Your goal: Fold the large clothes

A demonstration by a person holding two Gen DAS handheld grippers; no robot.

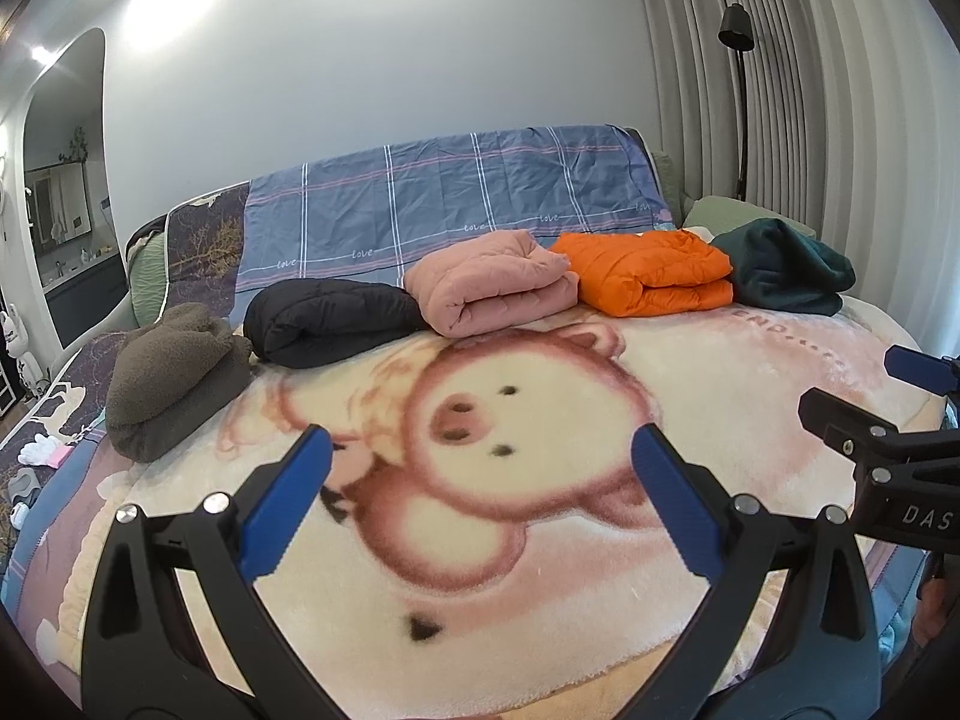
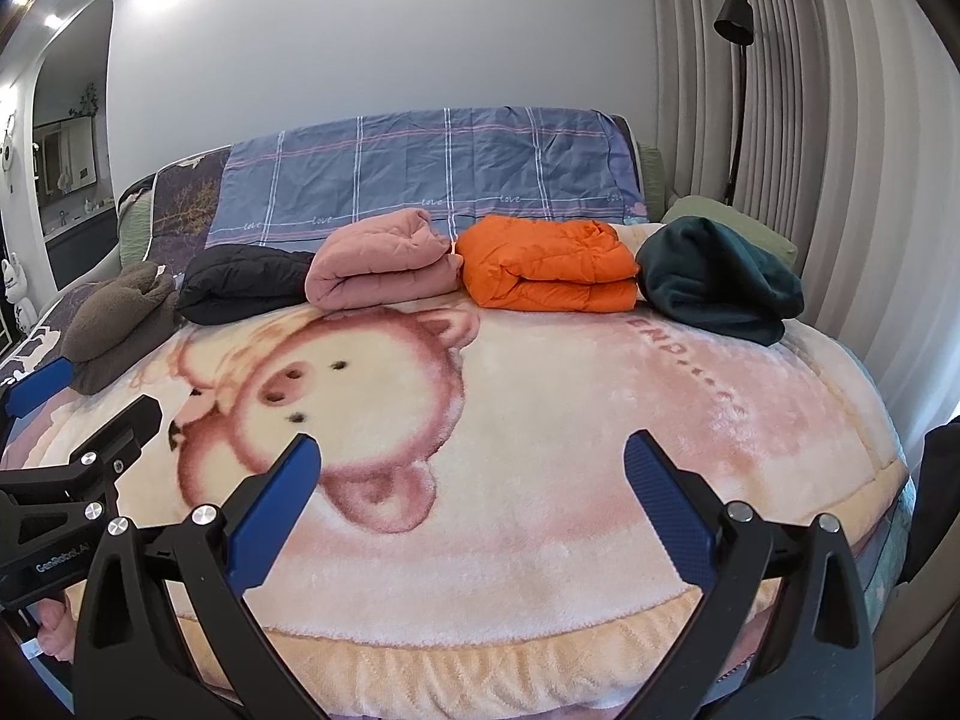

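Note:
Several folded garments lie in a row across the far side of the bed: brown fleece (image 1: 174, 378) (image 2: 117, 324), black puffer (image 1: 330, 318) (image 2: 240, 282), pink quilted piece (image 1: 492, 282) (image 2: 378, 261), orange puffer (image 1: 648, 273) (image 2: 546, 267), dark green fleece (image 1: 786, 267) (image 2: 714, 276). My left gripper (image 1: 480, 438) (image 2: 102, 390) hovers open over the pig-print blanket (image 1: 540, 570) (image 2: 570, 480), holding nothing. Beside it on the right, my right gripper (image 2: 473, 444) (image 1: 852, 384) is open and empty too. Both stay well short of the garments.
A blue plaid sheet (image 1: 456, 198) drapes the headboard. Right of the bed are a green pillow (image 1: 714, 210), a black floor lamp (image 1: 741, 60) and grey curtains (image 1: 840, 120). An arched opening (image 1: 66, 180) and small items on the floor (image 1: 36, 456) are at left.

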